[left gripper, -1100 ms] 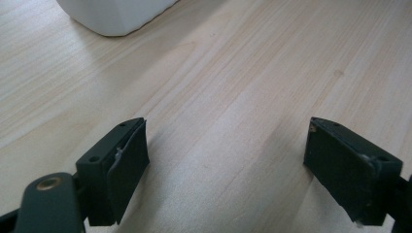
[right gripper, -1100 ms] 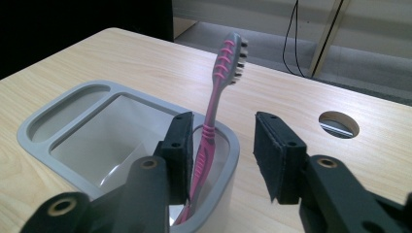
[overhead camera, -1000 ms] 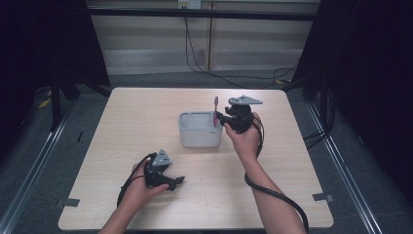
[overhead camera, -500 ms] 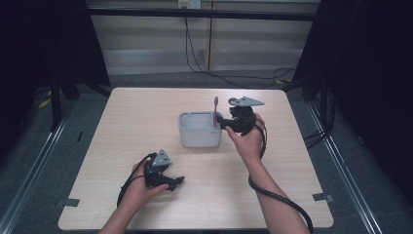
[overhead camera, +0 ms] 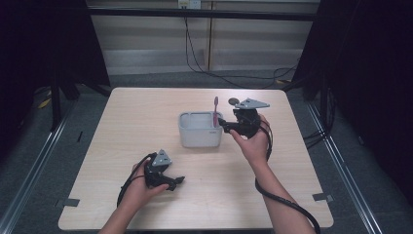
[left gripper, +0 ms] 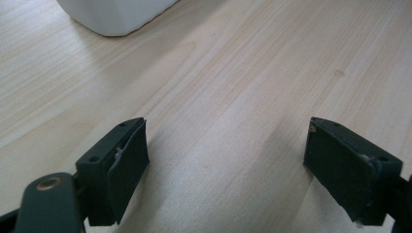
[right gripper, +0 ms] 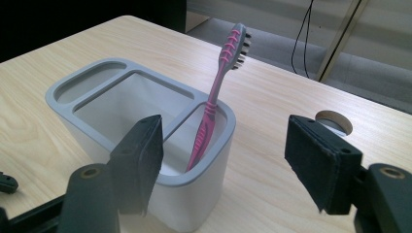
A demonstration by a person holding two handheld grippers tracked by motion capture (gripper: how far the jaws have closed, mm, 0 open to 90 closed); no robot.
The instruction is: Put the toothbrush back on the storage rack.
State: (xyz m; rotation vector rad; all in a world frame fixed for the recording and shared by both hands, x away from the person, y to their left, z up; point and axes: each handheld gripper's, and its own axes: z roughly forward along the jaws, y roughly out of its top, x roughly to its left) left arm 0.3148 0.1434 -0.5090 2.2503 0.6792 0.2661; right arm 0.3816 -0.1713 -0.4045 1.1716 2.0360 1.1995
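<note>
Right gripper view: the toothbrush (right gripper: 214,102) stands nearly upright in the holder (right gripper: 194,194), just ahead between my right jaws, which have just been opening and grip nothing; my left jaws are open too.

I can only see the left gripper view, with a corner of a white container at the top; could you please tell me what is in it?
Observer: A pink toothbrush stands in the holder, bristle head up, leaning against the rim.
Operator: Which compartment is it in?
Observer: The end compartment, on the side nearest the right gripper; the large middle one looks empty.
Operator: Is the right gripper holding it?
Observer: No. Its jaws have just been opening and now stand wide apart, with neither pad touching the toothbrush.
</note>
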